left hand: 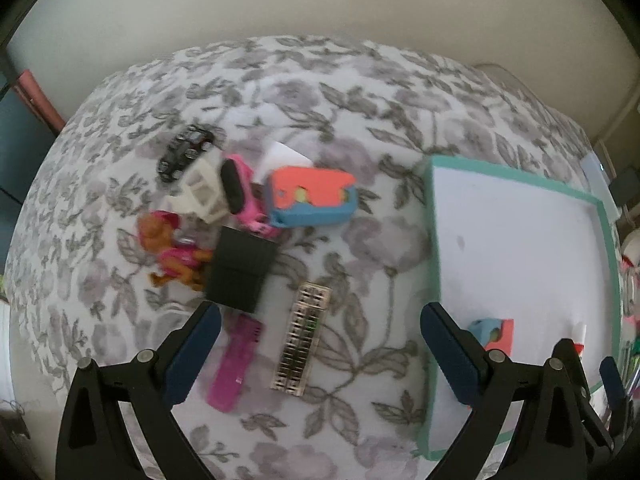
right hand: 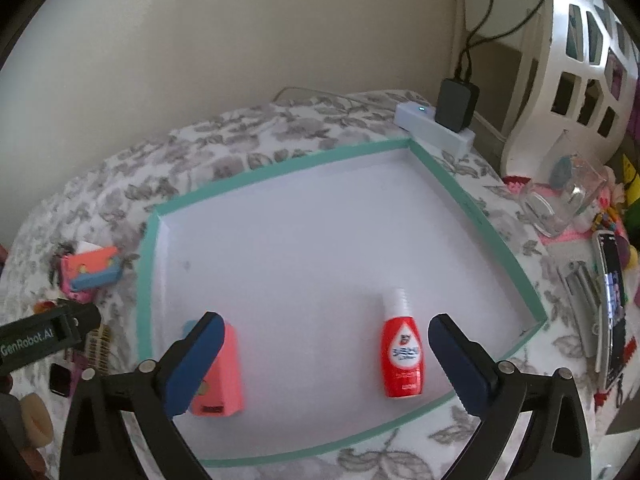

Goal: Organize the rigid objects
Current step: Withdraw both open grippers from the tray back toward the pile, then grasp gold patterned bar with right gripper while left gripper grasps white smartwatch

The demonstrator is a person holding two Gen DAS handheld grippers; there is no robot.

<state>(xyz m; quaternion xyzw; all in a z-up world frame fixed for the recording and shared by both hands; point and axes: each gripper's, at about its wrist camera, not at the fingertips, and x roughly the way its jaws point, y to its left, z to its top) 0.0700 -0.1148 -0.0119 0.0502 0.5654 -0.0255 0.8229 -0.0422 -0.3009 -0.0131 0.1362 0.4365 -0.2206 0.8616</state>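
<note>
Both tongs stood wide and empty. The right gripper (right hand: 322, 354) hung over the shallow teal-rimmed white tray (right hand: 280, 168), where a red squeeze bottle (right hand: 402, 354) and a coral plastic block (right hand: 224, 372) lay. The left gripper (left hand: 320, 350) hovered above a beige comb-like strip (left hand: 302, 340) and a magenta plastic comb (left hand: 236, 364) on the floral cloth (left hand: 320, 92). Lying close together, both might get pinched at once.

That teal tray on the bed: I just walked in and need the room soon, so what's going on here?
Someone is sorting small toys into the teal tray with a claw in each hand. A red bottle and a coral block already lie inside. Both the right claw and the left claw are open and empty; the left hovers over the toy pile, near a black box and pink comb.
</note>
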